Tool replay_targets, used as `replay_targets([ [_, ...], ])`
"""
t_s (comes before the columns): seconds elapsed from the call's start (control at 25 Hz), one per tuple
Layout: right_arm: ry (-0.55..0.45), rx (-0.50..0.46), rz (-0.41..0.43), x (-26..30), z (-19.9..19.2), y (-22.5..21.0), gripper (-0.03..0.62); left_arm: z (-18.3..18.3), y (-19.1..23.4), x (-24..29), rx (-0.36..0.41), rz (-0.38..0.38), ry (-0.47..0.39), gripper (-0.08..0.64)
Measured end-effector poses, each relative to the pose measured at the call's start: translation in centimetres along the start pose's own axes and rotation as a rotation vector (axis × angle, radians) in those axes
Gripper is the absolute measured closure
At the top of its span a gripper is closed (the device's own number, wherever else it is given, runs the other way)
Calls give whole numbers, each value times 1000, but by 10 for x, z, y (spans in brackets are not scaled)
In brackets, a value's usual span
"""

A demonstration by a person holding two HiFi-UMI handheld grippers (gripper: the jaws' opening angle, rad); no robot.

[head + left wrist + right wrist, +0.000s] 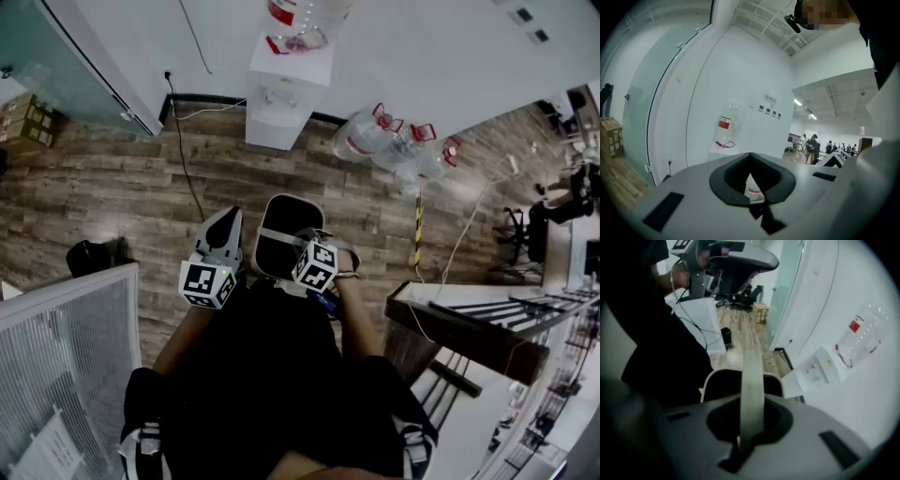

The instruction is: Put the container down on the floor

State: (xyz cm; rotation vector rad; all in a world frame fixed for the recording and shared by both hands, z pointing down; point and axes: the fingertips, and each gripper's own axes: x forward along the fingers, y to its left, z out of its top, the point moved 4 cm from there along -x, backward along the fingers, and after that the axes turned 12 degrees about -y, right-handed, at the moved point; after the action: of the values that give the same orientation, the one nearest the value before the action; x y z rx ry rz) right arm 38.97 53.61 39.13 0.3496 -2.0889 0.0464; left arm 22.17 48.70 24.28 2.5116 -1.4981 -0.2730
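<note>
The right gripper (742,436) has its fingers clamped on the container's (284,236) handle (752,385), so it hangs above the floor (112,202) at twelve o'clock. The left gripper (226,225), fingers together and empty, waits at its nine o'clock.

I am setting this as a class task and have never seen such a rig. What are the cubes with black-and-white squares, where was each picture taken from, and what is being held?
There is no robot here. A person holds a two-jaw gripper in each hand, and the patterned cubes are parts of those grippers. The head view looks down from a camera on the person's head. The other two views come from a camera riding on each gripper.

The right gripper is shut on the pale handle of a dark container over the wooden floor. I cannot tell whether the container touches the floor. The left gripper is shut on nothing. By the wall are a water dispenser and clear water bottles.
</note>
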Motion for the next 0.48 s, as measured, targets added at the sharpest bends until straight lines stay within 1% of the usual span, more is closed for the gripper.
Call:
replay_targets([
  [0.16,6,-15,10,3,3,4,558,0,2,-5,-5,6,1,529],
  [0.48,-7,-17,38,9,13,9,558,0,12,-11,-20,20,0,529],
])
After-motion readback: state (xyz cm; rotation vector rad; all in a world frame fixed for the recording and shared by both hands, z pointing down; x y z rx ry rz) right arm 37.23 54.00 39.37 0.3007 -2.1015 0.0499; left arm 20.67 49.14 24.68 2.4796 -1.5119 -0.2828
